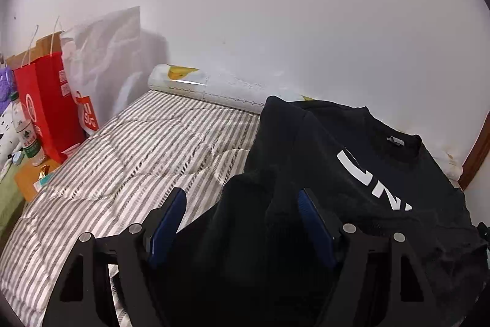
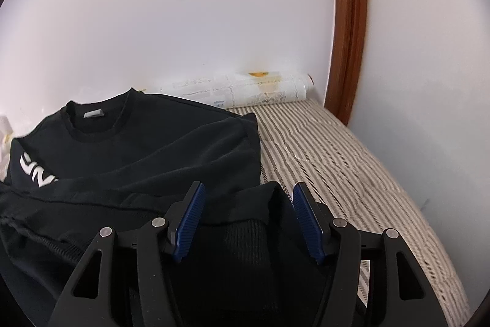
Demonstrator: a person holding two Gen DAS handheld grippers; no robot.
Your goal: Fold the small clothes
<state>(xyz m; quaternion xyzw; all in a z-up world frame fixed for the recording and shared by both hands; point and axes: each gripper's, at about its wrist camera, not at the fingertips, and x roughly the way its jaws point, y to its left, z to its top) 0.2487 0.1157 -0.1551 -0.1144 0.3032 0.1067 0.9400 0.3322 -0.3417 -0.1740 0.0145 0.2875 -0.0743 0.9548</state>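
While the black sweatshirt (image 1: 352, 161) lies chest-up on the striped quilt (image 1: 137, 149), both its sleeves look folded in, so you likely have the body fold left. Your left gripper (image 1: 242, 201) and right gripper (image 2: 246, 195) stand with jaws apart, cuff fabric between them but unpinched. White wall (image 2: 183, 20) behind, paper roll (image 2: 245, 89) along it

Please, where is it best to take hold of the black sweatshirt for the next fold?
Probably by the ribbed cuff of the black sweatshirt, approaching from the near edge: it lies bunched and raised between the open pads of the right hand-held gripper.
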